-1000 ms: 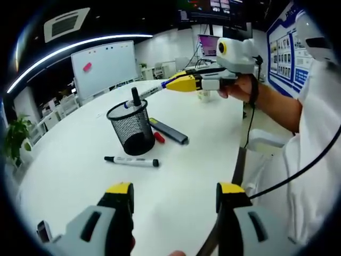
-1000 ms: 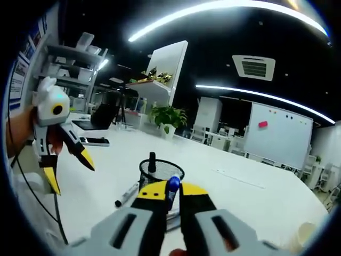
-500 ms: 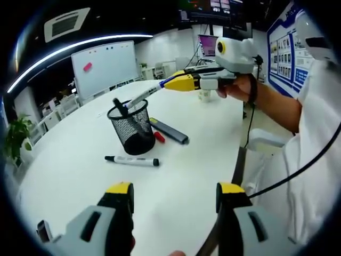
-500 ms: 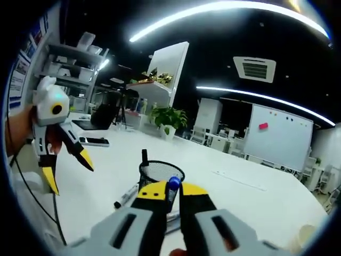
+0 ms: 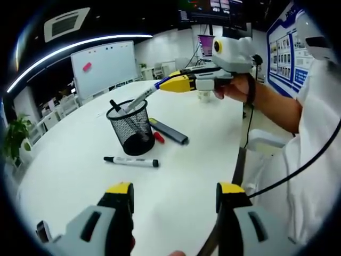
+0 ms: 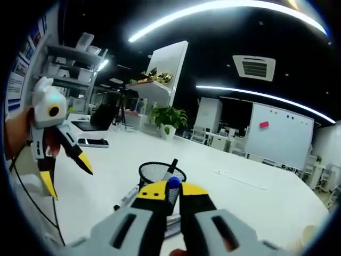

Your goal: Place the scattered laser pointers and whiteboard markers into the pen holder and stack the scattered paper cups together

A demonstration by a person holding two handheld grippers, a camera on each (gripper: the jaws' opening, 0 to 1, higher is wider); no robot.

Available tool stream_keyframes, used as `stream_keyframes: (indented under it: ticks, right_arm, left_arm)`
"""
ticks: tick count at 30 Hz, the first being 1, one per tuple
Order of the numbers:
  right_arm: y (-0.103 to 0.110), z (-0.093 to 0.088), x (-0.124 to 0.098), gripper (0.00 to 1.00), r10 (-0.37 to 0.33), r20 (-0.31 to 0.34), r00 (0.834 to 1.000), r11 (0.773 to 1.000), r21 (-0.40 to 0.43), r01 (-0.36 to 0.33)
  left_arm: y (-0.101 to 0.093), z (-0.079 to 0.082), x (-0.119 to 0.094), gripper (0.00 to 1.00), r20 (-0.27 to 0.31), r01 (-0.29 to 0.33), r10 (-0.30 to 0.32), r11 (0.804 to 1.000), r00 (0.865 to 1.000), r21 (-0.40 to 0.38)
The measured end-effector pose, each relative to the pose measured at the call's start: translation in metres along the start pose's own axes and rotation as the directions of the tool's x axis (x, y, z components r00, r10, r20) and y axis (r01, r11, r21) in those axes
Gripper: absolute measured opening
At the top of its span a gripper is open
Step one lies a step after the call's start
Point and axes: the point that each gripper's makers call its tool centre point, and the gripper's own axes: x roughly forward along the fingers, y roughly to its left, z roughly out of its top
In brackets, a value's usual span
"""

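Note:
A black mesh pen holder (image 5: 130, 129) stands on the white table (image 5: 181, 181), with a black pen (image 5: 114, 105) leaning inside it. My right gripper (image 5: 169, 84) hovers above and to its right, shut on a white whiteboard marker (image 5: 141, 96) whose far end reaches the holder's rim. In the right gripper view the marker's blue end (image 6: 172, 182) pokes up between the shut jaws, with the holder (image 6: 161, 175) right behind. A second marker (image 5: 131, 161) lies in front of the holder. My left gripper (image 5: 175, 190) stays open near the table's edge, and its spread yellow fingertips (image 6: 85, 165) show at the left.
A black bar-shaped pointer (image 5: 169, 131) and a small red item (image 5: 159, 137) lie right of the holder. A paper cup (image 5: 203, 96) stands farther back, and another cup (image 6: 308, 232) sits at the lower right. A person's white sleeve (image 5: 314, 133) fills the right side.
My right gripper has carried the marker slightly down and toward the holder. The black pen inside, upright a second ago, has tipped over to lean on the rim.

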Motion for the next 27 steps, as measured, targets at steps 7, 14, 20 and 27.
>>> stream_keyframes:
  ticks: [7, 14, 20, 27]
  right_arm:
    - [-0.0004, 0.0030, 0.0036, 0.08, -0.001, 0.009, 1.000, 1.000, 0.015, 0.001]
    - [0.0001, 0.0025, 0.0062, 0.08, -0.002, 0.003, 1.000, 1.000, 0.021, 0.002]
    - [0.0007, 0.0032, 0.0066, 0.08, -0.004, 0.001, 1.000, 1.000, 0.020, 0.004]
    - [-0.0002, 0.0018, 0.0092, 0.08, -0.007, -0.004, 1.000, 1.000, 0.029, 0.007]
  left_arm:
    - [-0.0003, -0.0005, 0.0008, 0.64, -0.003, 0.002, -0.002, 1.000, 1.000, 0.000]
    - [-0.0012, 0.0001, 0.0010, 0.64, -0.003, 0.006, -0.006, 1.000, 1.000, 0.002]
    - [-0.0003, -0.0011, 0.0006, 0.64, -0.005, 0.002, -0.002, 1.000, 1.000, 0.000]
    - [-0.0005, -0.0016, 0.0007, 0.64, -0.005, 0.003, -0.003, 1.000, 1.000, -0.001]
